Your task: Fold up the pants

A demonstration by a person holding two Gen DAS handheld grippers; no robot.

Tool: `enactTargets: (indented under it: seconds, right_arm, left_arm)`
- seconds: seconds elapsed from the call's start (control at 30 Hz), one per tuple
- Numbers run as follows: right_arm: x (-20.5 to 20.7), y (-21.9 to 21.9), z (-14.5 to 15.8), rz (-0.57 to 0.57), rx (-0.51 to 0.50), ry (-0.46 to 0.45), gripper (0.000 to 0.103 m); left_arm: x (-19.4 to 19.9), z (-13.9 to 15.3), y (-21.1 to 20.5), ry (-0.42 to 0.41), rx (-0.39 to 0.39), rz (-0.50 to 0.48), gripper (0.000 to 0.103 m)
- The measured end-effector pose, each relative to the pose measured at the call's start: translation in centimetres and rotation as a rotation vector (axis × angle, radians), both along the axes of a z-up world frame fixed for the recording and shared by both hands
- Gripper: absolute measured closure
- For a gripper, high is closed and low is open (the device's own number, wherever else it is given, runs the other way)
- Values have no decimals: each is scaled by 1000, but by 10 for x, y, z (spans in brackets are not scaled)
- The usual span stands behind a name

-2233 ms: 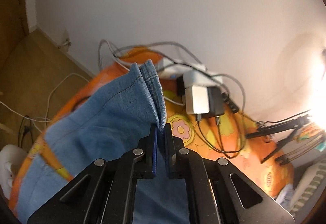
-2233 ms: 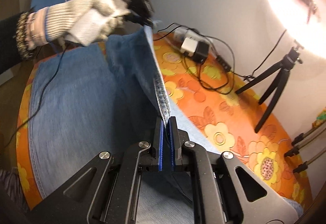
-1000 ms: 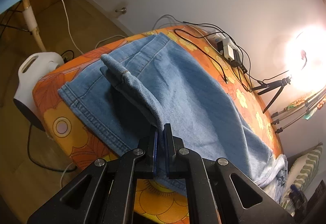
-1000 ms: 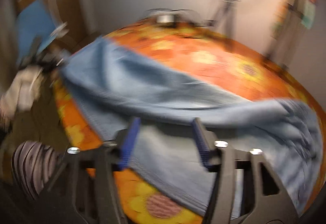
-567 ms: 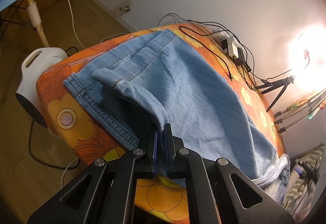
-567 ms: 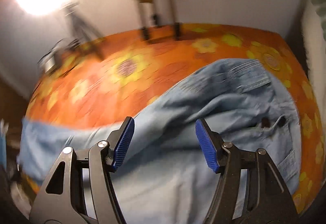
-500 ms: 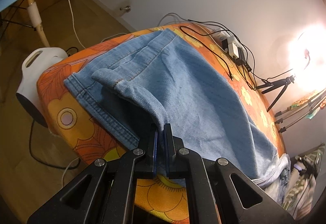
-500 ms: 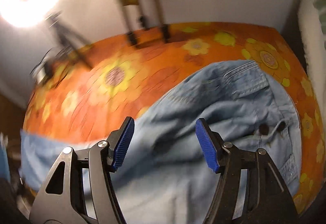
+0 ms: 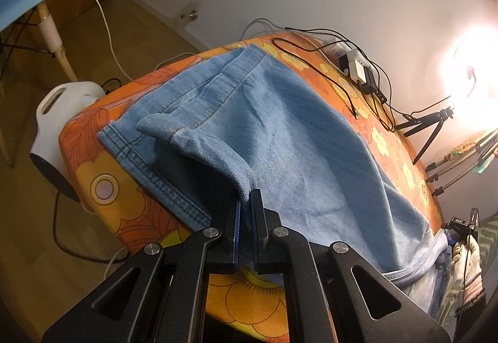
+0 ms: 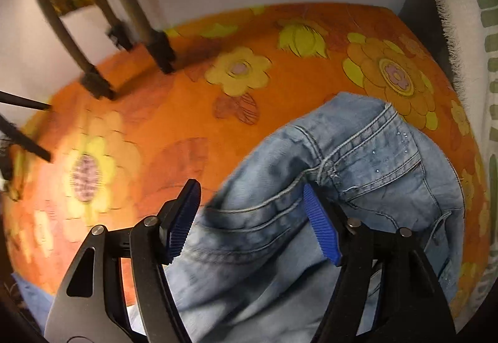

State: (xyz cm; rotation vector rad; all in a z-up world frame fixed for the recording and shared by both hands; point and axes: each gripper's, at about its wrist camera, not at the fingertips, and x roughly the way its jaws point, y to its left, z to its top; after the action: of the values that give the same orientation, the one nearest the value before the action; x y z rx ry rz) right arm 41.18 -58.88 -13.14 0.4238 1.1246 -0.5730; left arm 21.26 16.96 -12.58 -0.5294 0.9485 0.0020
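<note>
Pants (image 9: 280,137), light blue denim, lay spread along the orange flowered tablecloth (image 9: 93,187), leg ends toward the table's near corner, one hem corner turned back on itself. Waist and pocket end (image 10: 367,156) lay bunched near the table's far side, beside a white-and-green patterned cushion (image 10: 467,31).

Left gripper (image 9: 245,218): jaws pinched tight on a raised fold of the pant leg, fabric drawn up into a ridge running from the hem to the pads.

Right gripper (image 10: 252,218): jaws wide apart and just opening further, poised over the seat and pocket seams; denim showed between the blue pads (image 10: 320,231), but the pads did not press it. View somewhat blurred.

A gloved hand (image 9: 467,262) showed at the waist end in the left wrist view.

Around: power strip with adapters and black cables (image 9: 358,69) on the cloth by the wall, small tripod (image 9: 429,128) under a bright ring light (image 9: 473,78), white heater (image 9: 59,125) on the floor.
</note>
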Motion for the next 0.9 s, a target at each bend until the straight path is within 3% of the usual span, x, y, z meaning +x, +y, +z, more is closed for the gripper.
enactTargets:
  seconds: [0.07,0.2,0.27,0.4,0.57,0.77,0.9]
  right_arm:
    - [-1,-3,-7,1,4,-4,37]
    - [-13,-8,-8,25,-20,-20,81]
    - [-30,-17,2,19,30,-95,89]
    - [-78,-26,31,22,95,-268,92]
    - [-162,-12,61,54,37,-389,93]
    - [-256,-1,46,29,65,-458,92]
    - [-302,-7,22,-22,79,-419,91]
  left_arm:
    - [1,0,0,1,2,0,99]
    - [2,1,1,2,-7,8,99]
    - [1,2,2,-1,-12,12,99]
    - [0,7,4,-14,-15,14,99]
    - [-1,11,4,-27,-13,17,99]
    - [-5,7,7,-21,-13,22,99]
    - [-9,6,11,-18,-9,33,99]
